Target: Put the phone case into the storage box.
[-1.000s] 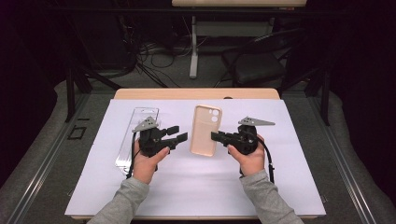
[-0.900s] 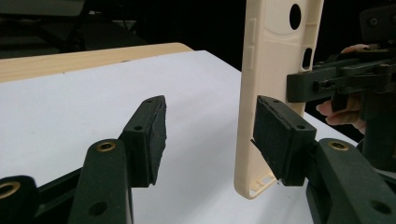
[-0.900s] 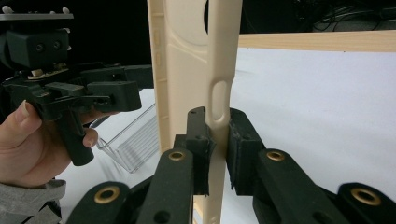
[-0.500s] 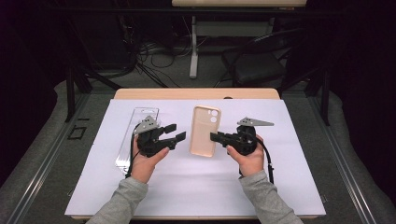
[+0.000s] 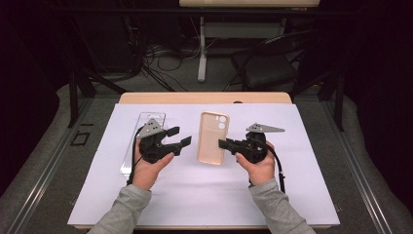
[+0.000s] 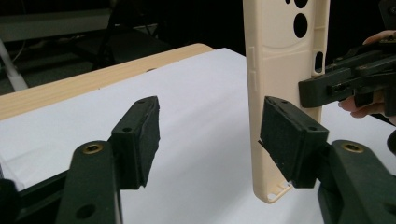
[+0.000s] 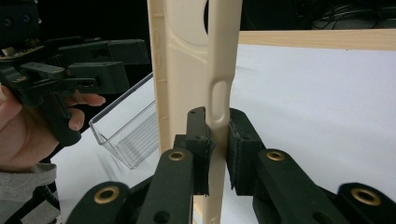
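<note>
now the right gripper (image 5: 225, 143) clamps the beige phone case (image 5: 212, 137); the left gripper (image 5: 179, 137), jaws apart and just opening beside it, should widen before closing.

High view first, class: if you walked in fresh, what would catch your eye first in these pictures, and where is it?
The cream phone case stands out mid-table on the white sheet, its right edge pinched by the right gripper. Left of it, the left gripper has just been opening its jaws, with nothing between them. Behind that hand lies a clear plastic tray.
</note>
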`<action>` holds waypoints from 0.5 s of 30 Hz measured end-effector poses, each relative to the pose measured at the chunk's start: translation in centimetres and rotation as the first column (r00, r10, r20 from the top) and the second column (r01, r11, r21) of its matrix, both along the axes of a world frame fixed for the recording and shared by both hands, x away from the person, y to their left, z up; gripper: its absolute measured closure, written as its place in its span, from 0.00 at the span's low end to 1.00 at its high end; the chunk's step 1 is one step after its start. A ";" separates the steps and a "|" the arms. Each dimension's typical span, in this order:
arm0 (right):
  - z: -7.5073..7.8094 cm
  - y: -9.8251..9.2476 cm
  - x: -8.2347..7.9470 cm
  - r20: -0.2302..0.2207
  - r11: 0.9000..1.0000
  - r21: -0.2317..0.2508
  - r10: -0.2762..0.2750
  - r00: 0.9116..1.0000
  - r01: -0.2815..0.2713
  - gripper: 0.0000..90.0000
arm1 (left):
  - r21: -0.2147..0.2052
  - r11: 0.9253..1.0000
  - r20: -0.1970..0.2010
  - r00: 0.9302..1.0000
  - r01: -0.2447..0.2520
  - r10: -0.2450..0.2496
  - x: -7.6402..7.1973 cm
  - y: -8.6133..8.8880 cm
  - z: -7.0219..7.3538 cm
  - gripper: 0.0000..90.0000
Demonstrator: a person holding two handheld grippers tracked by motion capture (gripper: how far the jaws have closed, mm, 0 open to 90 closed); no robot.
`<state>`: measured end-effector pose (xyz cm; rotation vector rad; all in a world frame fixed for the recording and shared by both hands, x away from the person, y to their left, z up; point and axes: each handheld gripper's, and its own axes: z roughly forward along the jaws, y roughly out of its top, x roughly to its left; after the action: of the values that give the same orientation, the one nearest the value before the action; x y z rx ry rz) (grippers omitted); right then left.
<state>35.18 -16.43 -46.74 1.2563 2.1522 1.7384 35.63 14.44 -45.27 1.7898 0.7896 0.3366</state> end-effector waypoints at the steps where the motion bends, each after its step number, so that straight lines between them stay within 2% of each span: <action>1: 0.0 0.1 0.0 0.006 1.000 -0.001 0.001 1.000 -0.001 0.90 | 0.007 1.000 -0.004 1.000 0.000 0.000 0.0 -0.1 0.0 0.39; 9: -0.2 0.6 -0.2 0.017 1.000 -0.023 0.003 1.000 -0.003 0.90 | 0.047 0.999 -0.023 1.000 0.010 -0.009 0.1 -0.3 0.3 0.29; 12: -0.2 0.7 -0.2 0.022 1.000 -0.029 0.005 1.000 -0.005 0.90 | 0.042 0.999 -0.034 0.999 0.022 -0.021 0.3 -0.3 0.3 0.25; 15: -0.2 0.8 -0.3 0.017 0.999 -0.034 0.008 1.000 -0.007 0.90 | 0.049 0.999 -0.026 1.000 0.018 -0.017 0.3 -0.3 0.3 0.23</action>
<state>34.89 -15.63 -46.97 1.2227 2.1706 1.7009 35.95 14.15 -44.98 1.8494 0.7897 0.3244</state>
